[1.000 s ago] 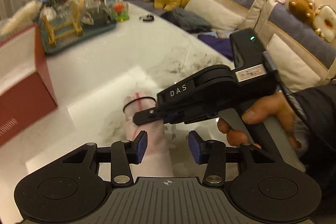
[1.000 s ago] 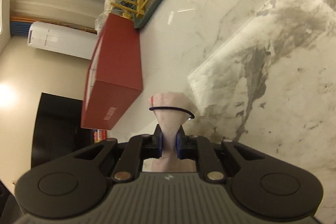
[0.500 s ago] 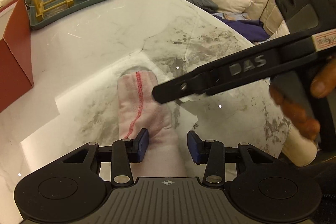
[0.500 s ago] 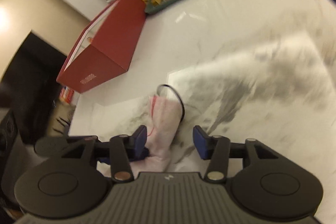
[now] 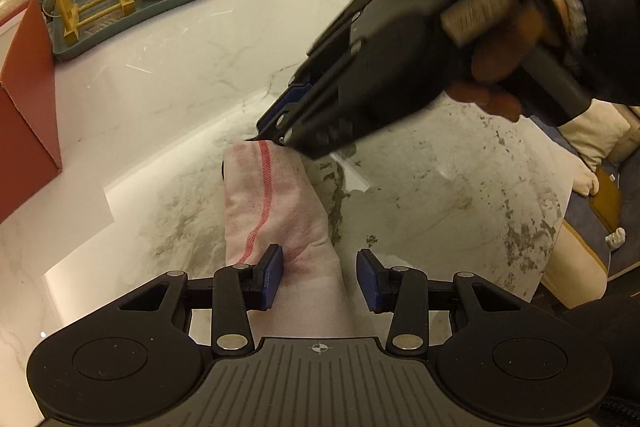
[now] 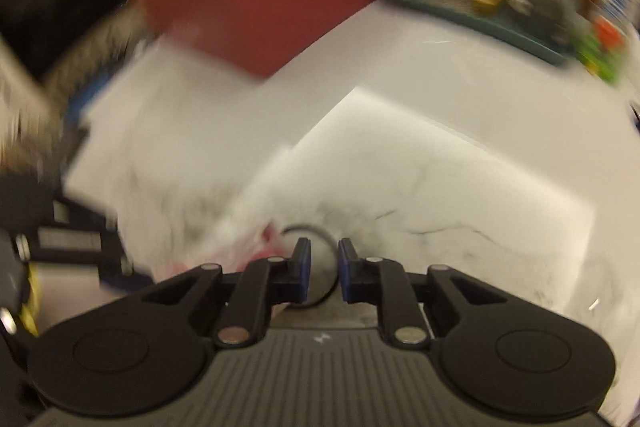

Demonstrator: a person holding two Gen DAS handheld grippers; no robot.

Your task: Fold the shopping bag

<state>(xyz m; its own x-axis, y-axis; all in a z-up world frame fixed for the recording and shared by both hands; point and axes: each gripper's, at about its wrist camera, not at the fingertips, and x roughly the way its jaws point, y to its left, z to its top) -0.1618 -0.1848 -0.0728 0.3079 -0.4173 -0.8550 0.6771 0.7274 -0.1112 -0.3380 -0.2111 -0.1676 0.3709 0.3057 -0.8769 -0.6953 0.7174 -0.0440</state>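
the folded shopping bag, rolled into a narrow pinkish bundle with a red stripe, lies on the marble table, its near end running between the fingers of the left gripper. that gripper is only partly parted, and its pads stand either side of the bundle without clearly pressing it, so it looks released rather than clamped. the right gripper sits at the bundle's far end; its jaws are closing, and the blurred right wrist view shows a dark elastic band between them, though whether the pads have caught it cannot be told. the risk from here: if the band slips out of a half-made grip it may snap off the end, and with the near end not pinned the roll could spring loose or slide toward the red box.
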